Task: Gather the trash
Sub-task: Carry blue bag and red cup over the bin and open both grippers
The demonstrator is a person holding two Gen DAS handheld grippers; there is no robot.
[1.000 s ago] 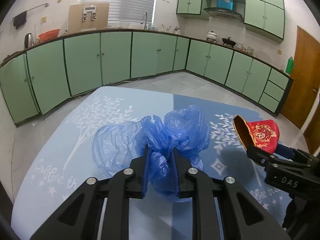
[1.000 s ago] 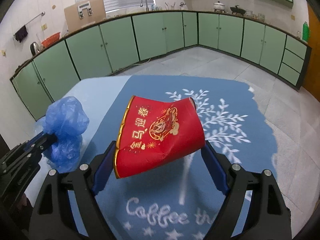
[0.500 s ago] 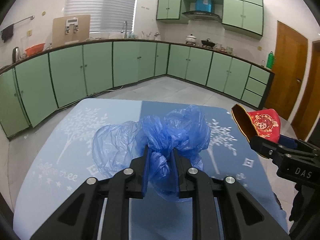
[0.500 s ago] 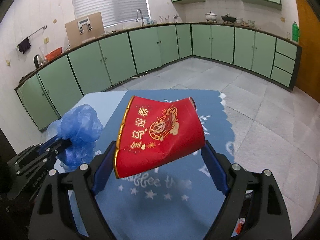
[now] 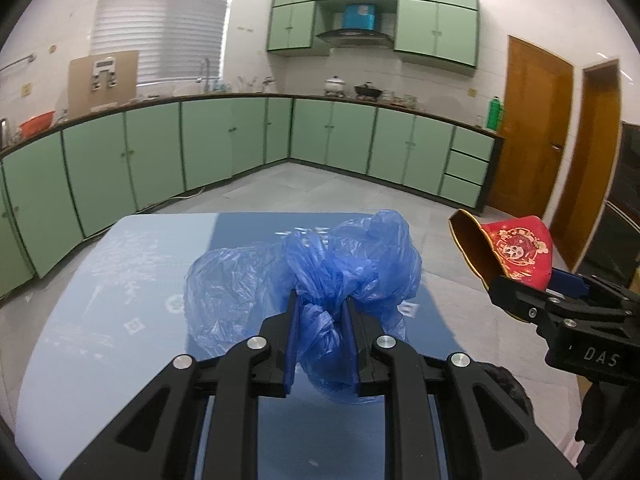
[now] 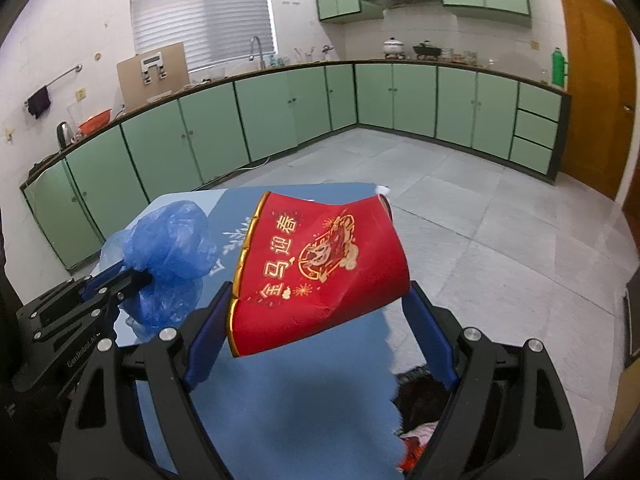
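My left gripper [image 5: 320, 300] is shut on a crumpled blue plastic bag [image 5: 320, 272], which bulges out above and to the left of the fingers, over the blue tablecloth [image 5: 120, 280]. To its right, my right gripper [image 5: 536, 282] carries a crushed red paper cup [image 5: 516, 248] with gold print. In the right wrist view the cup [image 6: 320, 272] lies on its side, pressed between the wide-set pads of that gripper [image 6: 318, 292], above the table's right edge [image 6: 300, 400]. The bag [image 6: 172, 248] and the left gripper [image 6: 136, 276] show at the left.
A dark bag or bin with something red in it [image 6: 420, 416] sits below the table's right edge. Beyond lie a grey tiled floor [image 6: 480, 208], green cabinets [image 5: 340, 136] along the walls and wooden doors [image 5: 532, 128] at the right.
Both grippers have swung to the right and risen a little with their loads. The doors have come into view, and the dark bag now shows below the table edge.
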